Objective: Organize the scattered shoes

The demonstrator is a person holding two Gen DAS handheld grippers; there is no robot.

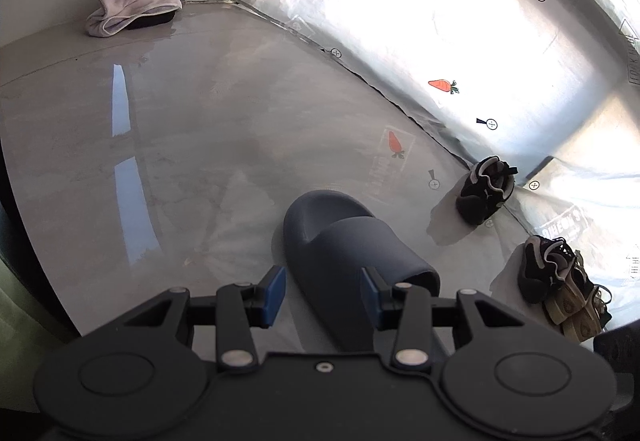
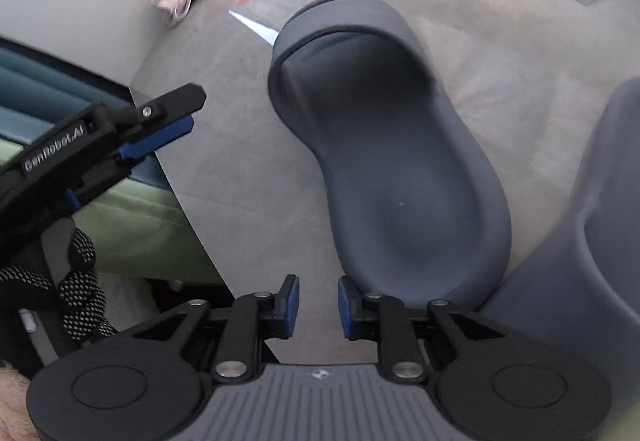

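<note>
A dark blue slipper (image 1: 344, 241) lies on the grey floor right under my left gripper (image 1: 322, 293). The blue pads stand apart and grip nothing. In the right wrist view that left gripper (image 2: 192, 111) hovers to the left, clear of the slipper (image 2: 400, 169). The slipper's strap points away and its heel lies close to my right gripper (image 2: 318, 305). The right pads stand close together, with only floor between them. The right one sits at the heel rim. A second blue slipper (image 2: 592, 241) lies beside the first, at the right edge.
Two black sneakers (image 1: 486, 191) (image 1: 540, 273) and tan-soled shoes (image 1: 576, 305) sit along the edge of a silver carrot-print mat (image 1: 440, 21). A pale cloth (image 1: 136, 1) lies over something dark by the far wall. A gloved hand (image 2: 72, 281) holds the left gripper beside green and blue furniture (image 2: 132, 225).
</note>
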